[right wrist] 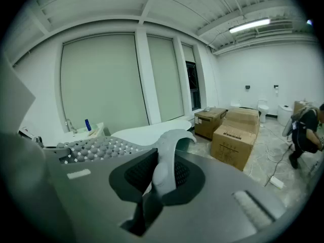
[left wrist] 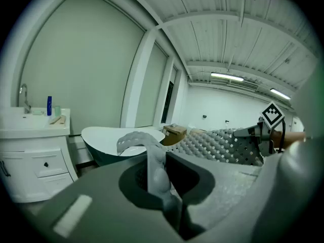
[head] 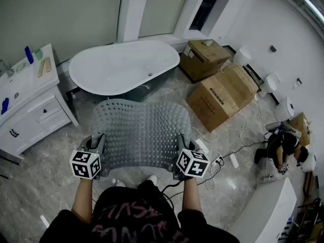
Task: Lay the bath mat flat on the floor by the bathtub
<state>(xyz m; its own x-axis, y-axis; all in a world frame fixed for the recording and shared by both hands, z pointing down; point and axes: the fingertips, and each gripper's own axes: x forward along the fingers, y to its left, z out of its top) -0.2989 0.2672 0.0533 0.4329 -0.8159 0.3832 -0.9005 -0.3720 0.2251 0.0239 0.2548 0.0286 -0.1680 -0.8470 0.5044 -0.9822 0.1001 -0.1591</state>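
Note:
A grey bath mat (head: 139,133) covered in round bumps hangs spread out in the air between my two grippers, above the marble floor in front of the white bathtub (head: 124,66). My left gripper (head: 95,148) is shut on the bath mat's near left corner, and the rubbery edge (left wrist: 156,173) stands pinched between its jaws. My right gripper (head: 181,151) is shut on the near right corner, with the mat's edge (right wrist: 164,173) curling up out of its jaws. The mat's far edge arches toward the tub.
A white vanity (head: 28,103) with bottles stands left of the tub. Cardboard boxes (head: 223,95) sit to the right. Cables and a power strip (head: 234,160) lie on the floor at right, where a person (head: 283,148) crouches. My feet (head: 151,178) show under the mat.

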